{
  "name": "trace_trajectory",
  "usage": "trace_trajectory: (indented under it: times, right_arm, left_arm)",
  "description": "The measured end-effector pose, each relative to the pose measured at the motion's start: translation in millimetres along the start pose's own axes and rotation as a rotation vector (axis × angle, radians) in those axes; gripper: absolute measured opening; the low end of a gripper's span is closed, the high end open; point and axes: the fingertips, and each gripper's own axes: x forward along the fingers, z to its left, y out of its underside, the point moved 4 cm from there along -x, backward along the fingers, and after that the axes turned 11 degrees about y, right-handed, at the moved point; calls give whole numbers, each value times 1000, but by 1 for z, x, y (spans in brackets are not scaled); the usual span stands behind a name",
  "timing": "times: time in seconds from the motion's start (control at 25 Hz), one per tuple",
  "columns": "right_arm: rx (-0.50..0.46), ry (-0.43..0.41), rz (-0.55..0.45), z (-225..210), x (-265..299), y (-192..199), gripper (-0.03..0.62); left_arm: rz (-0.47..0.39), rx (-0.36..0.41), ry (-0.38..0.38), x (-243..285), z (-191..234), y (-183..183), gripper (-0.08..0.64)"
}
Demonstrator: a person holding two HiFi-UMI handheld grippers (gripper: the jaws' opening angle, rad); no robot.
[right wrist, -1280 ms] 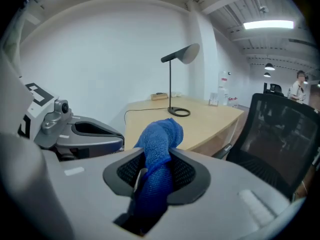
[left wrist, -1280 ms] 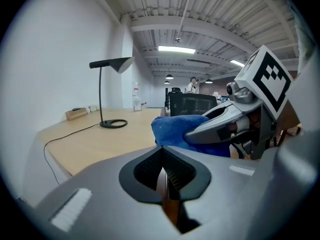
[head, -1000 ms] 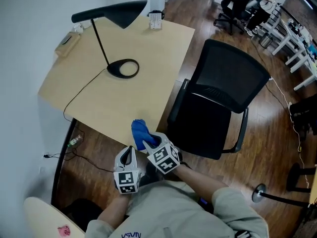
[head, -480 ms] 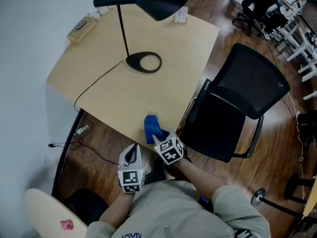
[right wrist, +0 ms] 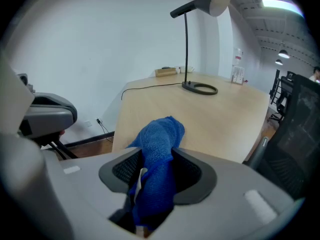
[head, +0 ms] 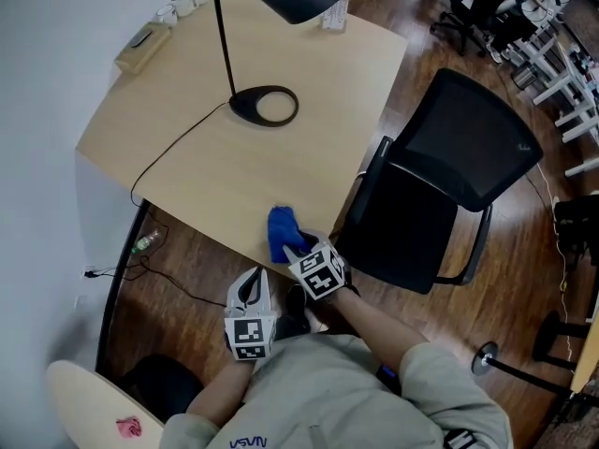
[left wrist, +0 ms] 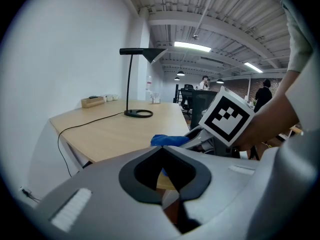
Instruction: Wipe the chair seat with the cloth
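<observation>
Cloth between just-opened right tongs

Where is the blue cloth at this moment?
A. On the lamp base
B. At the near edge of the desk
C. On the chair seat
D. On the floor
B: the blue cloth is at the near edge of the desk, apart from the chair seat.

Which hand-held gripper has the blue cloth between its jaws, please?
The right hand-held gripper: the blue cloth stands between its jaws, which have just been opening. The left hand-held gripper is shut and empty.
</observation>
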Motion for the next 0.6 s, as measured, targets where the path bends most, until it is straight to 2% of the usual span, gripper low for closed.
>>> trace_trajectory:
  times: [0.24,0.36,0.44,0.56,0.6]
  right_arm:
    - [18,37,-3,-18,-60,19,187]
    - [74,106,-8,-41,-109,46,176]
    - [134,187,-36,-60,-145,63,125]
    - [217,319,-103,-84,-191,85,14]
    - [246,362,-135,-91,-206,90,3]
  left_arm:
    - [-8,16,142,20,-27,-6,5]
    - [-15,64,252,36,-55,-17,5]
    - [-27,98,321,44,-77,-27,5]
    - [-47,114,380,45,-109,-46,5]
    - [-55,117,400,44,-122,-53,5]
